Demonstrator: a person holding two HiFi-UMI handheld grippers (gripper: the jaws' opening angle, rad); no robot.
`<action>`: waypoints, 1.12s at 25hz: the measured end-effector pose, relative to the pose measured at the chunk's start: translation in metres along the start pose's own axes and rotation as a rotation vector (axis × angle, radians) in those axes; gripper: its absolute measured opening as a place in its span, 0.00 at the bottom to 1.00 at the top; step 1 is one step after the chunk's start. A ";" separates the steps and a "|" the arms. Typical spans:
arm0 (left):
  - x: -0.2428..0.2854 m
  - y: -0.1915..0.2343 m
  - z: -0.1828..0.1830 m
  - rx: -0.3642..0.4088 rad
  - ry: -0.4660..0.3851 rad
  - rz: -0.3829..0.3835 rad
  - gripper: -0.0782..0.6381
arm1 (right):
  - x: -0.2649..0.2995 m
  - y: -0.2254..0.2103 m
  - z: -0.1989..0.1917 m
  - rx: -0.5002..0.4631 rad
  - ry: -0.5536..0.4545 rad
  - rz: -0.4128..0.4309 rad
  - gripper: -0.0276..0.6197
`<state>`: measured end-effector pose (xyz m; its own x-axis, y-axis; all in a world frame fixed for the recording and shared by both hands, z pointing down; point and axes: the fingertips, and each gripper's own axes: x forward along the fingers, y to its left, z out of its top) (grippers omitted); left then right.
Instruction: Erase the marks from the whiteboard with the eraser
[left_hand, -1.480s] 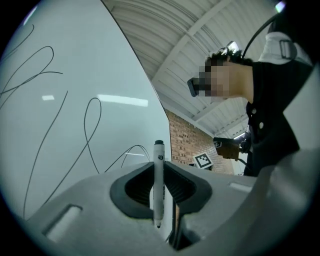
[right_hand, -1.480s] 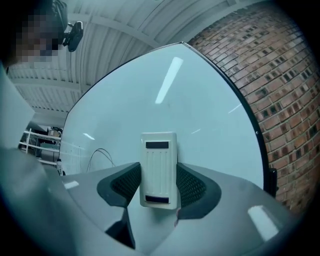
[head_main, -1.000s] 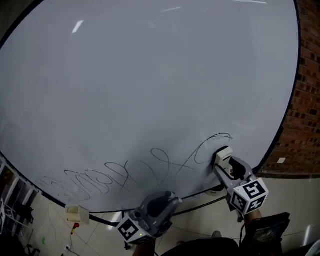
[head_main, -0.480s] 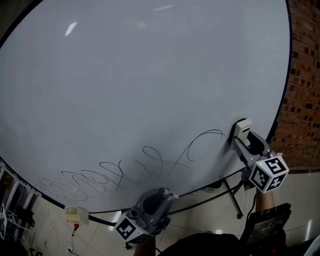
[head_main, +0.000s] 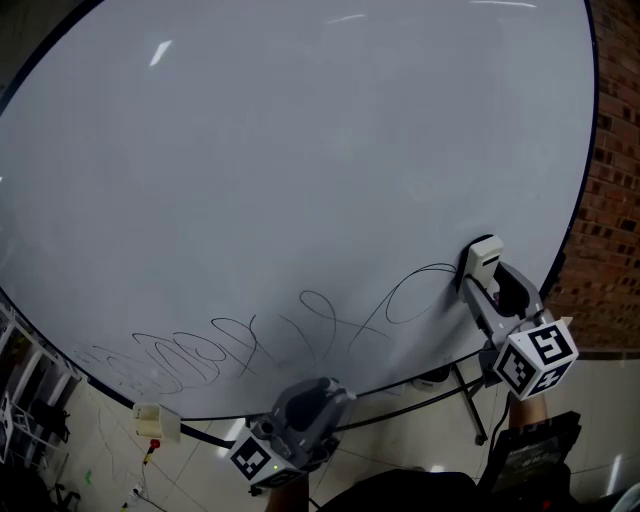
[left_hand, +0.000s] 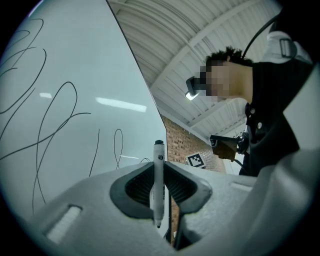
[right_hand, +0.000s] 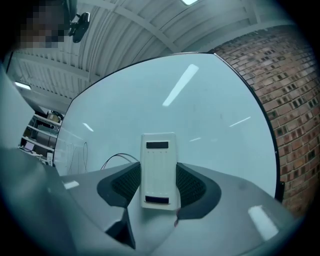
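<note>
Two grippers, both loaded. Nearest in the head view, left gripper (head_main: 318, 400) below the board's lower edge, off the surface. Only in the left gripper view: jaws closed on a thin white marker (left_hand: 158, 182), upright, dark tip down. Farther right, right gripper (head_main: 478, 282) up at the whiteboard (head_main: 300, 150), clamped on a cream rectangular eraser (head_main: 484, 252). In the right gripper view, seen as a slab with a dark bar at each end, standing between the ribbed pads. Eraser at the right end of the marks (head_main: 300, 340), just beside the last big loop; contact with the board hard to judge. Thin black loops and scribbles strung along the lower edge, fainter toward the left. Glossy white surface above, streaked with lamp reflections. Small cream box (head_main: 155, 423) on the bottom rail at left. Beyond, brick wall (head_main: 612, 200) at right, pale floor (head_main: 400, 445) below, ribbed ceiling (right_hand: 125, 30) overhead.
</note>
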<state>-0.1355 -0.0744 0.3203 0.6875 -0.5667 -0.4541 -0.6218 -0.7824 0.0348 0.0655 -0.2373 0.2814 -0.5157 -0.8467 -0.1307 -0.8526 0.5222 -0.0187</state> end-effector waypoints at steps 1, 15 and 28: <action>-0.001 0.001 0.000 -0.001 0.001 0.002 0.19 | 0.001 0.007 -0.008 0.000 0.017 0.014 0.39; 0.003 -0.004 -0.005 -0.013 0.021 -0.027 0.19 | -0.005 0.037 -0.122 0.048 0.270 0.096 0.39; -0.004 0.003 -0.003 -0.005 0.007 0.022 0.19 | 0.004 0.007 0.041 0.048 -0.048 0.065 0.39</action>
<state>-0.1390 -0.0749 0.3247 0.6766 -0.5854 -0.4467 -0.6347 -0.7712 0.0494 0.0604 -0.2328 0.2404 -0.5642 -0.8056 -0.1810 -0.8118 0.5812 -0.0564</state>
